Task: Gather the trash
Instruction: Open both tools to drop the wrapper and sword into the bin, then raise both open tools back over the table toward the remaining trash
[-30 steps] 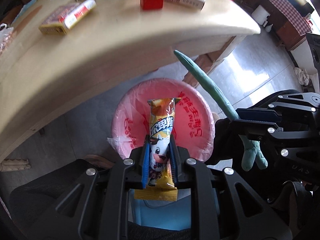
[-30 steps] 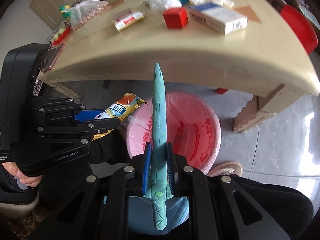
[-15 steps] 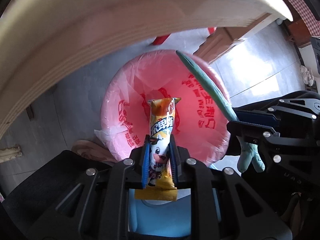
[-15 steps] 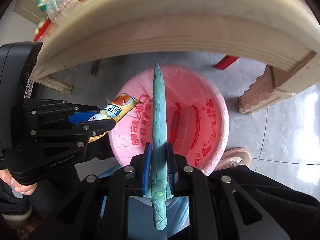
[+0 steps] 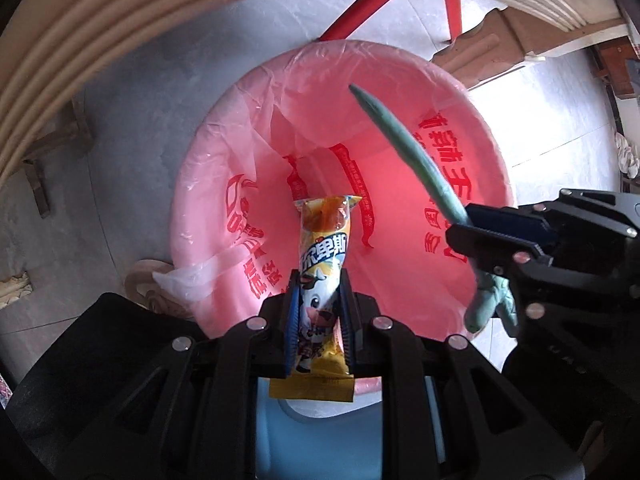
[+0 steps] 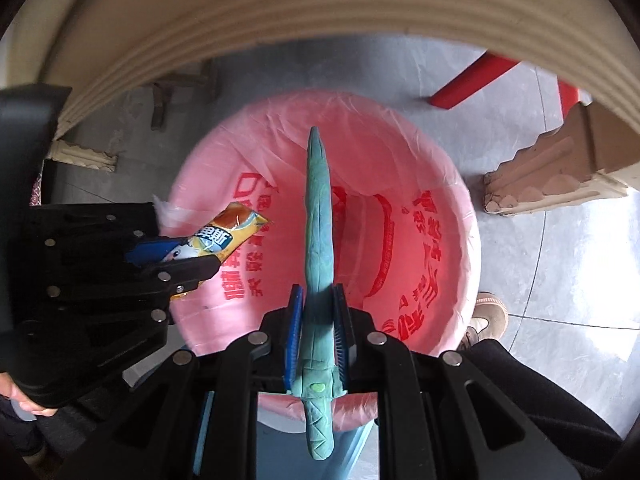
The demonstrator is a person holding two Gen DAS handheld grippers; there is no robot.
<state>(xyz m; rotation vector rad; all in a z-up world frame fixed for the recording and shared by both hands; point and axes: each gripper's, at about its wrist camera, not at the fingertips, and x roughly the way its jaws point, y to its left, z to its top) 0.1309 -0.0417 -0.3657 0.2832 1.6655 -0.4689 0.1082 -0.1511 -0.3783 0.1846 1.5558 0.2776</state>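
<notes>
My left gripper [image 5: 319, 312] is shut on a yellow snack wrapper [image 5: 325, 256] with a cartoon cow, held over the open bin [image 5: 208, 184] lined with a pink bag. My right gripper [image 6: 317, 320] is shut on a long green tapered toy-like piece [image 6: 319, 216], also pointing over the bin [image 6: 440, 184]. In the left wrist view the right gripper [image 5: 472, 236] comes in from the right with the green piece [image 5: 404, 148]. In the right wrist view the left gripper [image 6: 188, 260] comes in from the left with the wrapper [image 6: 228, 236].
The beige table edge [image 5: 120, 32] arches overhead, also in the right wrist view [image 6: 320, 16]. A carved table leg [image 6: 552, 176] stands right of the bin. Red stool legs [image 5: 360, 4] stand behind it. My shoe [image 6: 490, 316] is by the bin on grey floor tiles.
Both grippers have dropped below the table top and closer over the bin. The table's items have left view. Both still hold their items.
</notes>
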